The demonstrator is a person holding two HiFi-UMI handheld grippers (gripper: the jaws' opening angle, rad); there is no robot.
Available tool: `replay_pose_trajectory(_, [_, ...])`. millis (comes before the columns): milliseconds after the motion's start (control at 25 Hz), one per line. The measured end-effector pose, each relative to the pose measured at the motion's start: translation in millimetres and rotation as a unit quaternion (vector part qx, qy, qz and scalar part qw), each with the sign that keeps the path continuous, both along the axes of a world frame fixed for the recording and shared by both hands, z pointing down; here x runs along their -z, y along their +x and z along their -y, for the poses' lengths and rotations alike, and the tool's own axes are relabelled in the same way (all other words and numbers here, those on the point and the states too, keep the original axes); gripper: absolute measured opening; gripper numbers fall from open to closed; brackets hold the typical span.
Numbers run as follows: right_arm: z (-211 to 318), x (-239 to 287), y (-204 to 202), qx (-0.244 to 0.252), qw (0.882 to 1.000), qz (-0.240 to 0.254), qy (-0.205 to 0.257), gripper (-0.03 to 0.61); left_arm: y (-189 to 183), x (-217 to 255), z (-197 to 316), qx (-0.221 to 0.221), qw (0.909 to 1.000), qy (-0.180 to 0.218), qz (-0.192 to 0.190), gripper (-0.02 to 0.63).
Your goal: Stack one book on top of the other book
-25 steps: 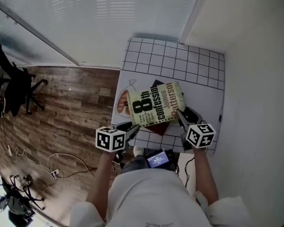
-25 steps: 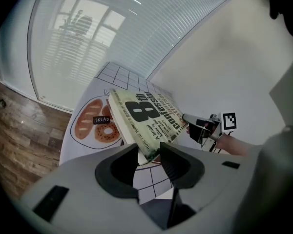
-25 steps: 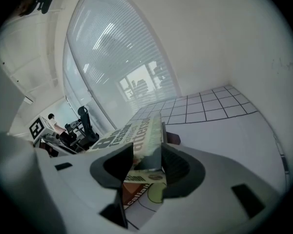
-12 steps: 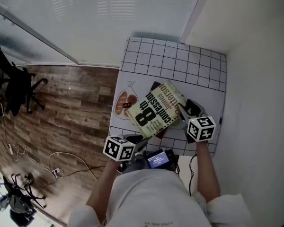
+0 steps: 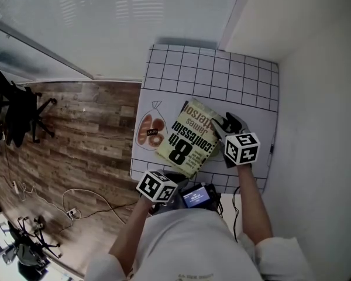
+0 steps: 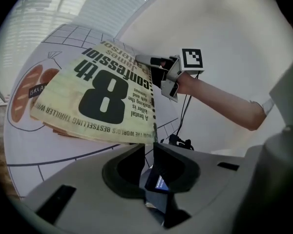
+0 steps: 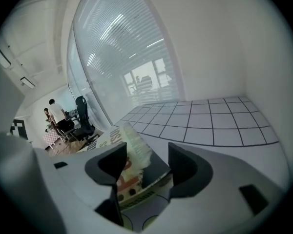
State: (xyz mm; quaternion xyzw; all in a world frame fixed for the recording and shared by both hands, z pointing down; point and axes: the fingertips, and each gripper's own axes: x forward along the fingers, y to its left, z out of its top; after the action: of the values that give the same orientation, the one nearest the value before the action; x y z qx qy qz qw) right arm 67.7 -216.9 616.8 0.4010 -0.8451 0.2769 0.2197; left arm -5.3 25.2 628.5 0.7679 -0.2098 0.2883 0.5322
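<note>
— White counter (image 5: 263,127) tucked into a corner, plain wall (image 5: 316,98) on one side, plank floor (image 5: 76,127) on the other. A grid mat (image 5: 210,75) of black lines covers the far part. What's on it?

— Two books, already one on the other. The top book (image 5: 187,139) is pale yellow with a big black 8 on its cover. It lies askew to the grid lines, just beside a drawing of a bread bag (image 5: 149,130) printed on the counter. The lower book (image 6: 56,128) barely shows, only a reddish-brown edge poking out under the near side.

— And the person's two tools?

— The left gripper (image 6: 147,149) sits at the book's near corner, pointing down at a slant. Its fingers have just been closing and now stand only a narrow slit apart. Nothing is between them, and the book's corner lies just past their tips.

— So it's let go. The other one?

— The right gripper (image 7: 147,152) is at the opposite side, by the author's name. Its fingers have just been opening and stand spread wide. The top book's corner is between them, but neither finger presses on it. That corner rises a little off the cover beneath, its pages fanned.

— Neither tool grips anything, then?

— Right, both books rest on the counter.
</note>
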Motion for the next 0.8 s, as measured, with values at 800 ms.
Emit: replay_pose_trajectory(800, [19, 6, -14, -0.004, 0.999, -0.013, 0.04, 0.308, 26, 4, 11, 0.029, 0.9954, -0.036, -0.083, 0.055])
